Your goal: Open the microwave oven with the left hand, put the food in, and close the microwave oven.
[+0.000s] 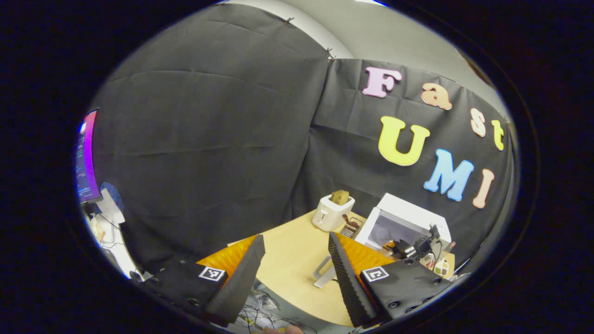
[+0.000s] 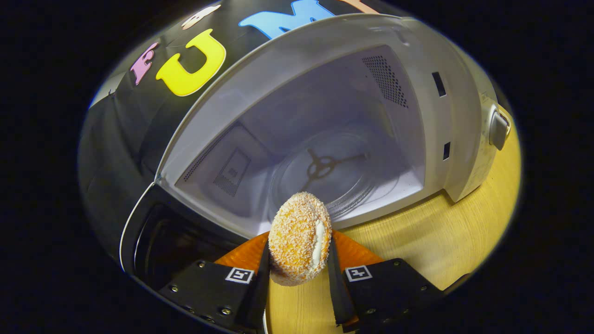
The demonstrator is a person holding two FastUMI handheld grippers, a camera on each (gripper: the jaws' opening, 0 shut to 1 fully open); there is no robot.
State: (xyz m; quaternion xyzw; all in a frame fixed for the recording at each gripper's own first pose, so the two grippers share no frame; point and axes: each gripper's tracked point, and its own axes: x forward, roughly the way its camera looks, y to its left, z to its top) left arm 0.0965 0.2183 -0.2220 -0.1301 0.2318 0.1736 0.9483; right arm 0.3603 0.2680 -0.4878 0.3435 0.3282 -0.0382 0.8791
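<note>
While the right gripper pinches a crumbed bun before the open microwave oven, the left gripper gapes wide above the wooden table.

Seen from the left gripper view, the right gripper in front of the microwave oven is too small to read how its jaws stand. Beside the oven, the small tray by the toaster holds brown items, perhaps utensils. In the right gripper view, the oven door is cut off by the edge, and the bun hides the turntable's near rim.
</note>
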